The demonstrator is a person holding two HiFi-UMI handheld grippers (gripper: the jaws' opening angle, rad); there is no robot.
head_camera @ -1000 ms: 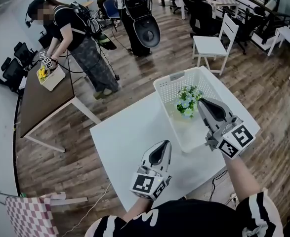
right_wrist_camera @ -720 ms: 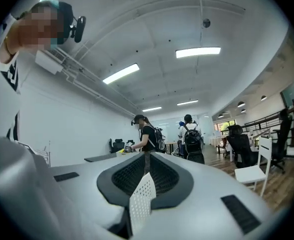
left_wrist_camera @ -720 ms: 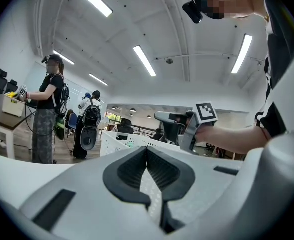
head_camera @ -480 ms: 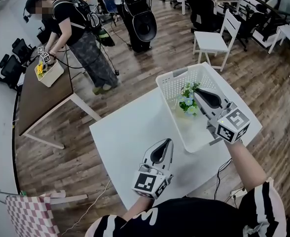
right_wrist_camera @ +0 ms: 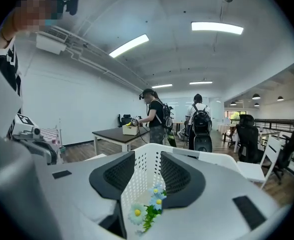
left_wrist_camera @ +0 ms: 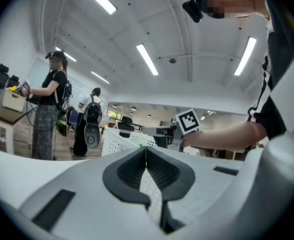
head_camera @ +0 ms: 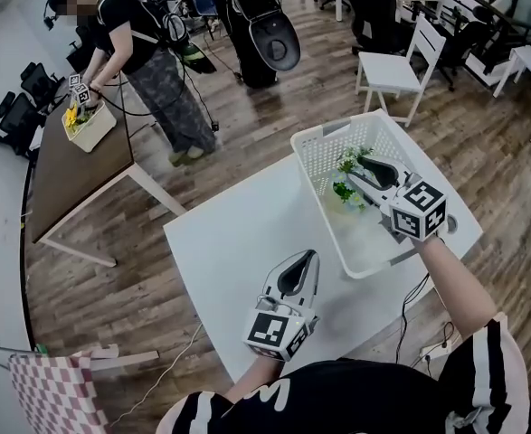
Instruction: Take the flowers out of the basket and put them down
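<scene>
A small bunch of artificial flowers (head_camera: 345, 175), blue and white with green leaves, lies in the white plastic basket (head_camera: 317, 152) on the white table (head_camera: 238, 242). My right gripper (head_camera: 359, 172) is down inside the basket at the flowers. Its jaws have just been opening. In the right gripper view the flowers (right_wrist_camera: 148, 210) sit low in the gap of the right gripper (right_wrist_camera: 148, 158), and the pads do not press on them. The basket's mesh wall (right_wrist_camera: 142, 176) shows through the gap. My left gripper (head_camera: 307, 259) hovers over the table's near part, shut and empty (left_wrist_camera: 145, 151).
A person stands at a brown table (head_camera: 71, 174) at the far left with a white box of yellow flowers (head_camera: 86, 125). A black bag (head_camera: 270, 34) and a white chair (head_camera: 392, 66) stand beyond on the wooden floor. A checked cloth (head_camera: 52, 391) lies at the lower left.
My right gripper has sunk from above the basket down into it, up to the flowers, and its jaws have spread apart. The left gripper has stayed put.
</scene>
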